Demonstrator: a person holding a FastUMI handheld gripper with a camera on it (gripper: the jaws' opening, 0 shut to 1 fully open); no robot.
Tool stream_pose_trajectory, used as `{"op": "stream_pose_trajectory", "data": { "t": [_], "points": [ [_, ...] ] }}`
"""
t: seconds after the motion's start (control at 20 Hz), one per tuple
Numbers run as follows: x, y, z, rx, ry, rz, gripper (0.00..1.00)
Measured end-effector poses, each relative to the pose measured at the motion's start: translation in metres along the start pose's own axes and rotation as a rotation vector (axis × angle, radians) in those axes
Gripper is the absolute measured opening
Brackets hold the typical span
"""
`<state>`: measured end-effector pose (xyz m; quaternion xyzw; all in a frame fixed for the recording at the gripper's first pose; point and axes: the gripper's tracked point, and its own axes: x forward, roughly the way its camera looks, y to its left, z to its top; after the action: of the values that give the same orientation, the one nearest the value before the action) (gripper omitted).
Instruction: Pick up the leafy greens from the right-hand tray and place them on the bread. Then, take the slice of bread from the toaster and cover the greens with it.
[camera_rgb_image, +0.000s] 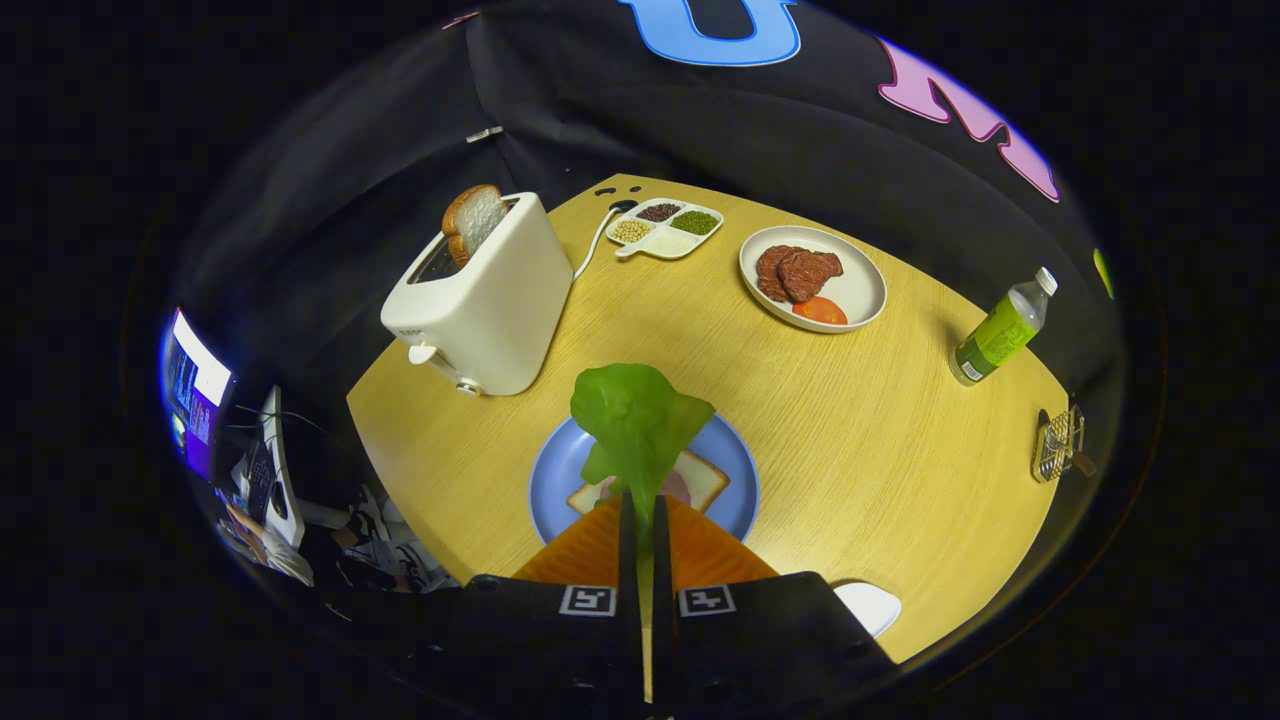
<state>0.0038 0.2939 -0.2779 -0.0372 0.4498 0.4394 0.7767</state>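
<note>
Gripper (640, 505): your jaws are drawn in to a thin slit and pinch the stem end of the leafy greens between them.
Leafy greens (637, 420): held in your jaws, the leaf stands up just ahead of them toward 12 o'clock, over the blue plate.
Blue plate (552, 470): lies on the surface right ahead of your jaws, partly hidden by the leaf.
Bread on the plate (705, 478): a slice lies flat on the blue plate with something pink on top; you see its corners either side of the leaf.
White object (868, 605): at 4 o'clock from your jaws, at the near rim of the surface; you cannot tell what it is.
Toaster (480, 295): at 11 o'clock beyond the plate, with a slice of bread (472, 218) sticking up out of its slot.
White plate (858, 290): at 1 o'clock, well apart, carrying meat pieces and a red slice.
Bottle (1003, 328): at 2 o'clock, near the far rim.
Divided dish (662, 230): farthest, at 12 o'clock, with beans or grains in its compartments.
</note>
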Motion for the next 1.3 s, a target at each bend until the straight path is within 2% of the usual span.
{"op": "stream_pose_trajectory", "data": {
  "t": [0.1,0.35,0.5,0.95,1.1,1.3],
  "points": [
    [0.003,0.0,0.003,0.003,-0.002,0.001,0.1],
    [0.005,-0.003,0.01,0.015,-0.017,-0.009,0.47],
    [0.004,-0.004,0.012,0.026,-0.033,-0.015,0.53],
    [-0.011,-0.004,0.021,0.054,-0.082,-0.035,0.54],
    [-0.024,0.01,0.043,0.06,-0.137,-0.017,0.54],
    [-0.042,0.04,0.099,0.027,-0.229,0.02,0.53]
  ]
}}
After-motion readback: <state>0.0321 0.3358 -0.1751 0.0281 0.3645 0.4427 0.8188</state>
